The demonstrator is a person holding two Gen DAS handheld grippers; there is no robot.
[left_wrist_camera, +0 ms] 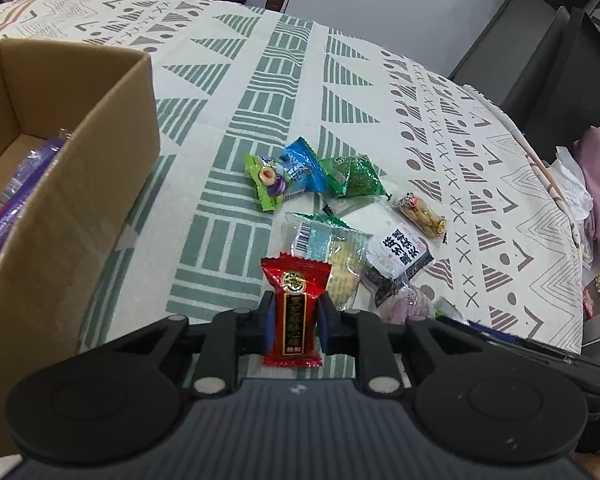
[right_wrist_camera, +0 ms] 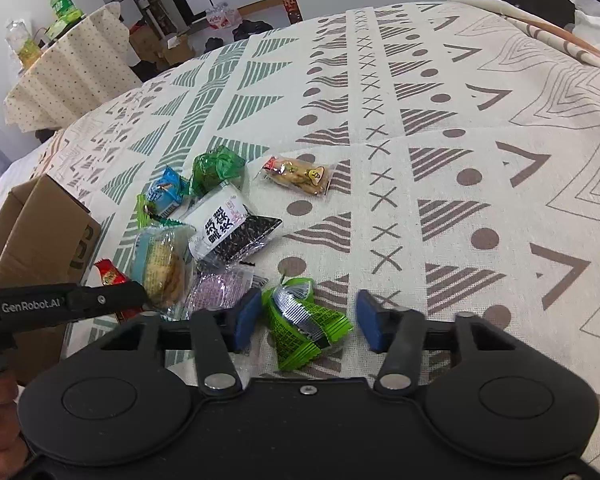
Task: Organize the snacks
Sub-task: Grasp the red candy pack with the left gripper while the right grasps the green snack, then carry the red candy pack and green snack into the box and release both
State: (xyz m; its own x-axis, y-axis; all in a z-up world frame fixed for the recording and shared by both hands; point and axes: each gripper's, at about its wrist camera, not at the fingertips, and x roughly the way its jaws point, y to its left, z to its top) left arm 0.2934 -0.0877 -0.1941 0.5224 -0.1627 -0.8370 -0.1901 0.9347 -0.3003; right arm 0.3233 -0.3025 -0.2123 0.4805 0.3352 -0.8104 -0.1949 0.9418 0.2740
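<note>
While my left tongs (left_wrist_camera: 293, 317) pinch a red packet (left_wrist_camera: 293, 312) beside the box (left_wrist_camera: 80, 184), one purple pack (left_wrist_camera: 16, 196) lies inside and six snacks wait on the desk (left_wrist_camera: 260, 60). Seen from the right, my right tongs (right_wrist_camera: 308, 320) gape around a green packet (right_wrist_camera: 304, 322), not yet gripping; I judge most sorting remains.
</note>
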